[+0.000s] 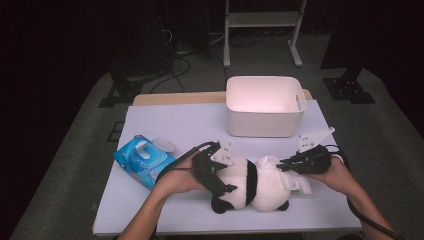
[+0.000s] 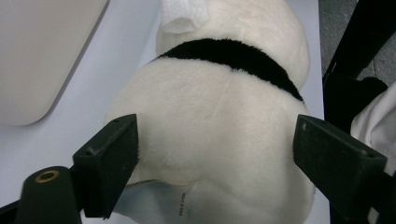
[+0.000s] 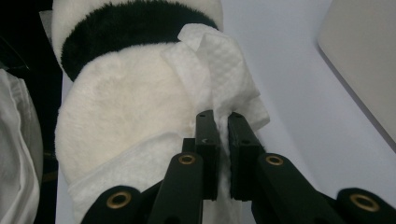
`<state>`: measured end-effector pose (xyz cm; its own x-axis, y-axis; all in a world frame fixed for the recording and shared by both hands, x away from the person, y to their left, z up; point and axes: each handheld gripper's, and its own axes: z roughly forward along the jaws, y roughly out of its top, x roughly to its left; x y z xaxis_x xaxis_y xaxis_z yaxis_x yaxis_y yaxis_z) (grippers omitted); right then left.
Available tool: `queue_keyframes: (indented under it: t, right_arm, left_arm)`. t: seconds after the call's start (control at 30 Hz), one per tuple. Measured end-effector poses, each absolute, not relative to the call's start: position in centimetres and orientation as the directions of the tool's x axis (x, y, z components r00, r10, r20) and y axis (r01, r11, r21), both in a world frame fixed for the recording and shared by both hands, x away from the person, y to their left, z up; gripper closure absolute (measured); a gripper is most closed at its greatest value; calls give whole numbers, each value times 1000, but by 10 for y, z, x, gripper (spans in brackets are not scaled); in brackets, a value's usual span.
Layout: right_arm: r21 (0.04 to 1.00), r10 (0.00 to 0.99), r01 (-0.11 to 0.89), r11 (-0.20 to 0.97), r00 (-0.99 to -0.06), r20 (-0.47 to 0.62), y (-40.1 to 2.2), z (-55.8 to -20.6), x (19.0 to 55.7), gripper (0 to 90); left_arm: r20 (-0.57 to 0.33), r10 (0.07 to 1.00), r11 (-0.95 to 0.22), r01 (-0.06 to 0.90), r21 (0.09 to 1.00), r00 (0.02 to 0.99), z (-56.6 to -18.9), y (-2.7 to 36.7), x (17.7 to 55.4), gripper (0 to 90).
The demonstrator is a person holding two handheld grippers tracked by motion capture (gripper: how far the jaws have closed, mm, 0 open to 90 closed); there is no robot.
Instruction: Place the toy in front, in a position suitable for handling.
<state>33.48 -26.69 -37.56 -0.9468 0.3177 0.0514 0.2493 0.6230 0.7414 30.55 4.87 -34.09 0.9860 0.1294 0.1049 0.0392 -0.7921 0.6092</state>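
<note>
At six o'clock on the table, a plush panda lies between wide-spread left gripper jaws. Right gripper, jaws nearly shut, pinches a wet wipe against its fur; best wiped in short strokes while braced. White bin at twelve o'clock looks empty.
</note>
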Motion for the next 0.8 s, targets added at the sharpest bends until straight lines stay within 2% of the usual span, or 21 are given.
queue_keyframes:
  t: [0.17,0.4,0.53,0.8]
  right_arm:
    - [737,303,230,636,-952,35,-258,-371,338,840]
    - [736,234,167,656,-972,13,-217,-363,353,840]
    - [719,218,169,675,-976,24,-202,-366,362,840]
    - [746,297,229,626,-954,44,-242,-371,356,841]
  left_arm:
    - [98,108,-805,29,593,989,-346,48,304,205]
    - [121,97,-813,8,583,988,-348,48,299,208]
    - [135,98,-816,2,577,986,-348,48,296,208]
    - [136,100,-811,1,586,986,-350,49,296,213]
